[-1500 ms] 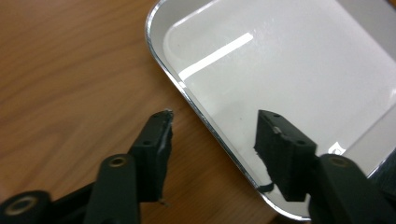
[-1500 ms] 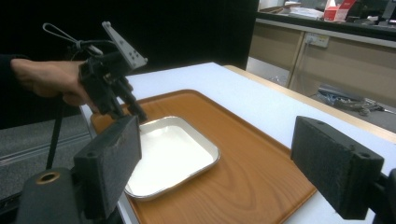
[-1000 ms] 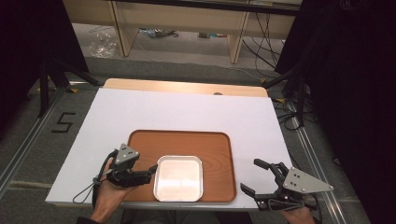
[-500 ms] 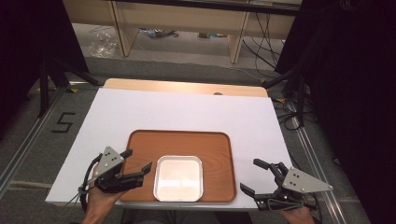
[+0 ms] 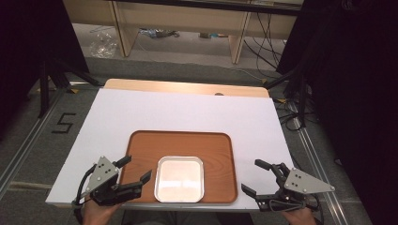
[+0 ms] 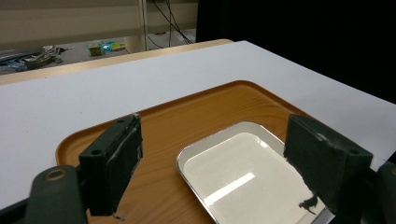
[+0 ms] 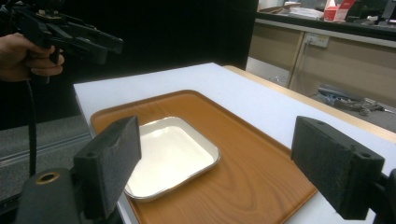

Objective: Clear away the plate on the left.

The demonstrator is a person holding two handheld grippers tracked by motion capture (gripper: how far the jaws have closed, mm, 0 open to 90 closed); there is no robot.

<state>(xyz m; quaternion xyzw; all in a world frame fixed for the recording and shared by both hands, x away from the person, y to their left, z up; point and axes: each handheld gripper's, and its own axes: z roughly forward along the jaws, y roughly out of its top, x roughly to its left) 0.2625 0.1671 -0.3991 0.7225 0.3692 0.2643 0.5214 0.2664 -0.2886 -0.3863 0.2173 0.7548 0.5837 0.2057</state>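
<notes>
Retreat marks this moment: the left gripper (image 5: pixel 127 177), jaws apart and empty, has drawn back from the metal pan (image 5: pixel 180 178) resting on the wooden tray (image 5: pixel 220 154), while the right gripper (image 5: pixel 260 180) waits equally wide, suggesting placement is finished.

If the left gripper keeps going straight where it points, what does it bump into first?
Probably the shallow square metal dish on the brown wooden tray. The left gripper, jaws open, aims at the dish's near side, though its height above the tray is hard to judge.

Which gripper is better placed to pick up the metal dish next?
Probably the left gripper: open, its jaws sit over the wooden tray beside the metal dish. The right gripper, also open, hangs off the tray.
</notes>
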